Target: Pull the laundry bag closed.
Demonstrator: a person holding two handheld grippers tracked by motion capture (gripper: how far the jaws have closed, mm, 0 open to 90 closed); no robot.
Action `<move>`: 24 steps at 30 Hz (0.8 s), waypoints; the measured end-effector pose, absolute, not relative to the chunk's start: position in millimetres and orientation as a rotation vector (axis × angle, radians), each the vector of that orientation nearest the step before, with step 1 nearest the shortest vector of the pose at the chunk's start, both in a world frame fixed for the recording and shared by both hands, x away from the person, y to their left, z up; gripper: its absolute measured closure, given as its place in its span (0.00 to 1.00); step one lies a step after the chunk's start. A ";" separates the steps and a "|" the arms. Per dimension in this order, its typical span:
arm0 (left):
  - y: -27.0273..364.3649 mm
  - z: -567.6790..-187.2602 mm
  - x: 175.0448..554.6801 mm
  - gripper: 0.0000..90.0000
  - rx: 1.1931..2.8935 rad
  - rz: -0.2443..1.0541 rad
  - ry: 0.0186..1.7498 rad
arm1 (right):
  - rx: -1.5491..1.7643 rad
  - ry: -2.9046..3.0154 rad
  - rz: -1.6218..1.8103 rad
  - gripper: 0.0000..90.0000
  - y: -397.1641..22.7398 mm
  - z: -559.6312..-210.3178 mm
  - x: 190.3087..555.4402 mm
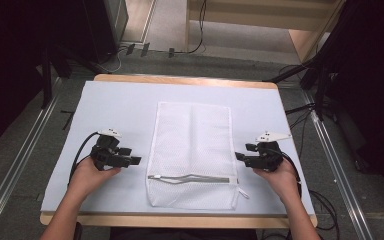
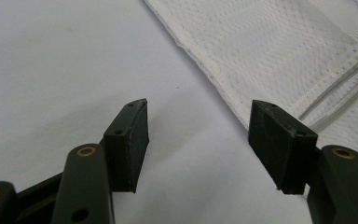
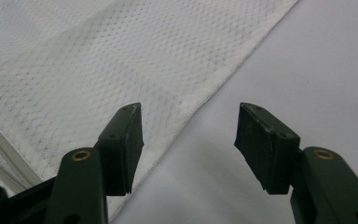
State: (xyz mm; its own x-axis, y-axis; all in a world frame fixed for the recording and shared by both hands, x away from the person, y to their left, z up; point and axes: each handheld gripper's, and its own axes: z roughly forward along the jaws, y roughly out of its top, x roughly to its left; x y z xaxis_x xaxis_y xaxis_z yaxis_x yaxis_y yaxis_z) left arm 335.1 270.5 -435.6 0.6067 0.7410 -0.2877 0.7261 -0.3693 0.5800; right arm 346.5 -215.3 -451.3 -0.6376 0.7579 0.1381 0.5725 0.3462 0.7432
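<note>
Left hand-held gripper (image 1: 136, 160): its jaws stood apart with nothing between them, low over the tabletop and pointing at the near left edge of the mesh laundry bag; in the left gripper view (image 2: 198, 140) bare surface showed between the pads.
Right hand-held gripper (image 1: 239, 156): likewise spread wide and holding nothing, it faced the bag's right edge, which in the right gripper view (image 3: 189, 140) ran straight between the jaws.
Mesh laundry bag (image 1: 190, 145): it lay flat and lengthwise in the middle of the tabletop, between the two tools and touched by neither.
Zipper (image 1: 190, 178): it crossed the bag near its close end, apparently partly undone.
Tabletop (image 1: 115, 100): a pale sheet covered it.
Likely reason for the stance: the mirrored approach suggested a two-sided pinch of the bag's edges.
</note>
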 end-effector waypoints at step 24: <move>270.2 -434.8 333.1 0.47 2.156 0.024 1.136 | 1.172 2.451 1.165 0.53 -208.9 -448.9 346.7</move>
